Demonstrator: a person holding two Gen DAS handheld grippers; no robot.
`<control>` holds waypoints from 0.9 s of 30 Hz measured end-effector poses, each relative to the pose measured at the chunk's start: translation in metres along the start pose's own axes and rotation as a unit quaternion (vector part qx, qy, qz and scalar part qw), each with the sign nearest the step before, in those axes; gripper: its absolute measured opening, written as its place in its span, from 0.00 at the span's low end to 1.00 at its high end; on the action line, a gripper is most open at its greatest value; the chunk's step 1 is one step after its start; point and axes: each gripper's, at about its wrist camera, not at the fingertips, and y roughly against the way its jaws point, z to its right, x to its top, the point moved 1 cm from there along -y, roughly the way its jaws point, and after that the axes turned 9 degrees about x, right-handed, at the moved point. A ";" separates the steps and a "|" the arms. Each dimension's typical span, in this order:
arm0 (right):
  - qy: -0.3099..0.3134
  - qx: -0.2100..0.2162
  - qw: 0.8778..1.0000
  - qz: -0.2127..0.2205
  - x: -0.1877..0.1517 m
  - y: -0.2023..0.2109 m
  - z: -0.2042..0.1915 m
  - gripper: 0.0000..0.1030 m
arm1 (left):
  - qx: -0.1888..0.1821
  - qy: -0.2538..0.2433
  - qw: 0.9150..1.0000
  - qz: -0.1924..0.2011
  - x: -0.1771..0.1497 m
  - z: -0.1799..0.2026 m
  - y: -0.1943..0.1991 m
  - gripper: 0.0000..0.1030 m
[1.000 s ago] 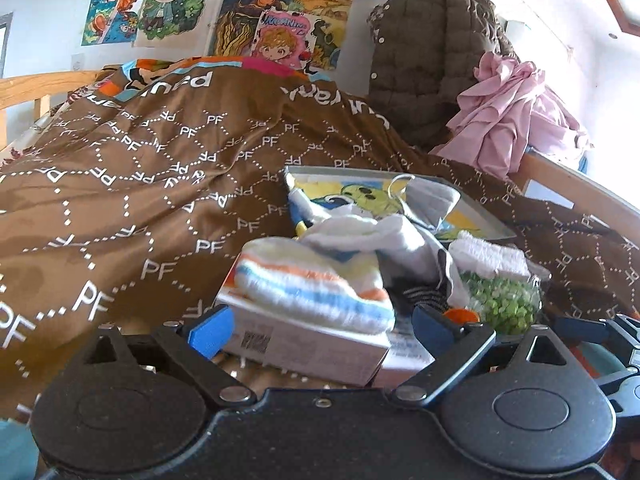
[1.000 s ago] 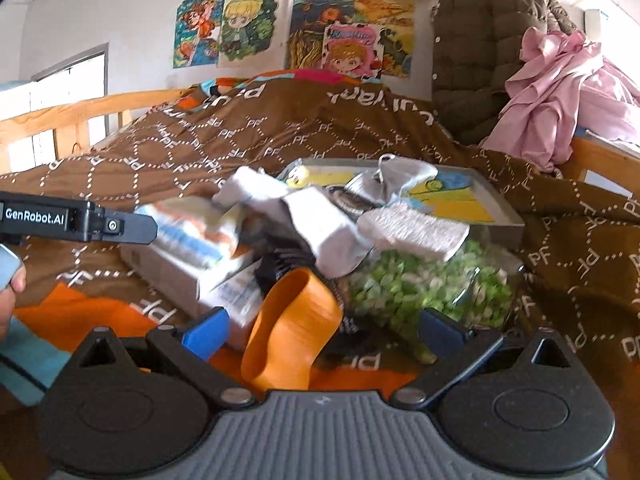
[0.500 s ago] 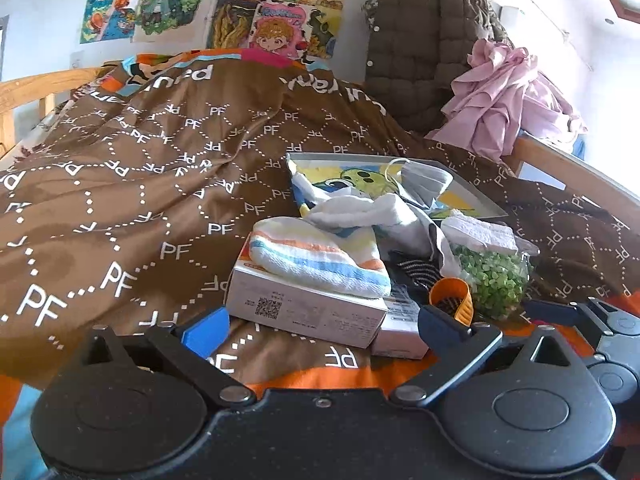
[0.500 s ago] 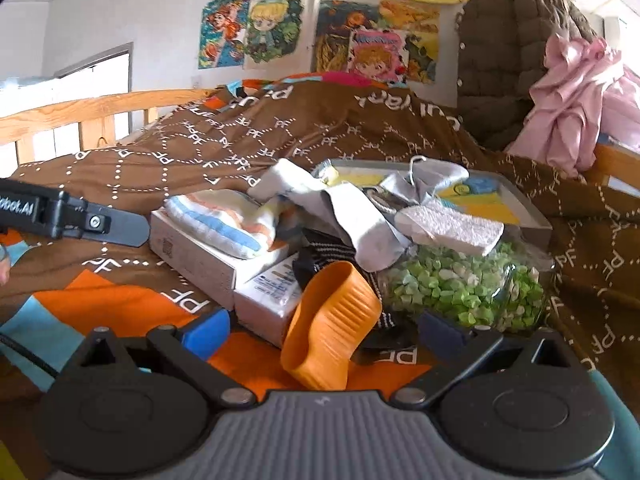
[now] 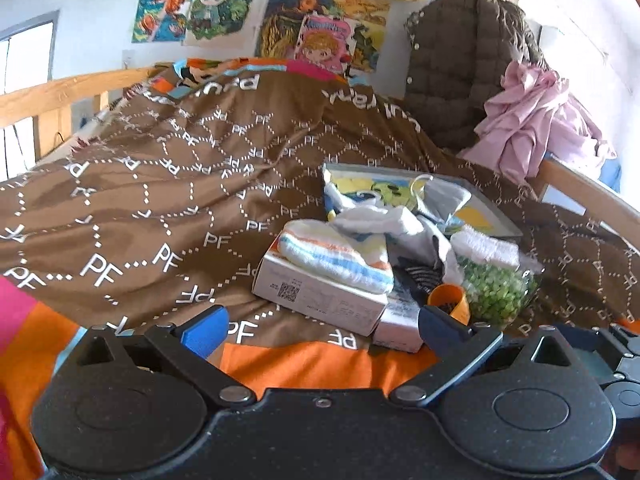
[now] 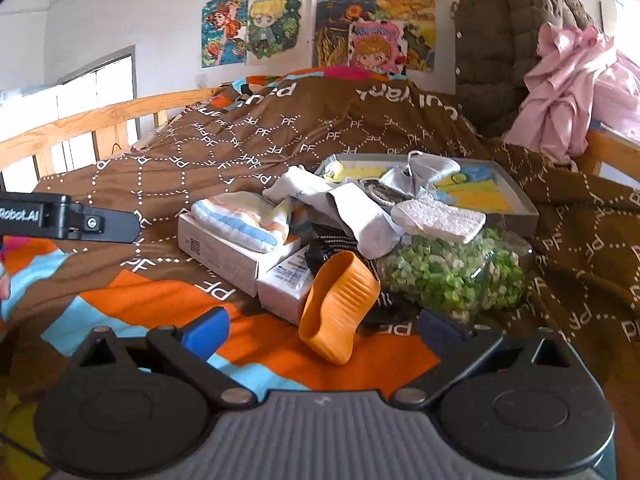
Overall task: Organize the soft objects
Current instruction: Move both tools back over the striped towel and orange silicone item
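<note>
A pile lies on the bed. A striped folded towel (image 5: 334, 254) (image 6: 240, 220) rests on a white box (image 5: 316, 296) (image 6: 224, 250). Grey-white socks (image 5: 392, 220) (image 6: 352, 216), a white sponge (image 6: 438, 218) and a clear bag of green bits (image 5: 496, 292) (image 6: 452, 276) crowd beside it, with an orange ribbed cup (image 6: 338, 306) on its side in front. My left gripper (image 5: 320, 326) is open, short of the box. My right gripper (image 6: 324, 330) is open, just before the orange cup. Neither holds anything.
A shallow grey tray (image 6: 520, 200) with a cartoon picture and a face mask (image 6: 424, 172) lies behind the pile. A brown patterned duvet (image 5: 160, 200) covers the bed, wooden rails (image 6: 80, 128) at both sides. A brown jacket (image 6: 500, 40) and pink cloth (image 6: 568, 84) hang at back right.
Both grippers have drawn back from the pile, which now looks smaller and farther. More orange bedding shows in front. The jaws have stayed open.
</note>
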 end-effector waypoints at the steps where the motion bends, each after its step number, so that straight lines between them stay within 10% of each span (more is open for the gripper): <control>1: -0.008 0.000 1.000 -0.001 0.001 0.003 0.001 1.00 | -0.001 0.001 1.000 0.004 0.000 0.002 0.004 0.98; 27: 0.068 0.008 0.998 0.003 0.002 -0.042 0.001 1.00 | -0.012 -0.023 0.999 -0.025 0.016 0.003 -0.042 0.99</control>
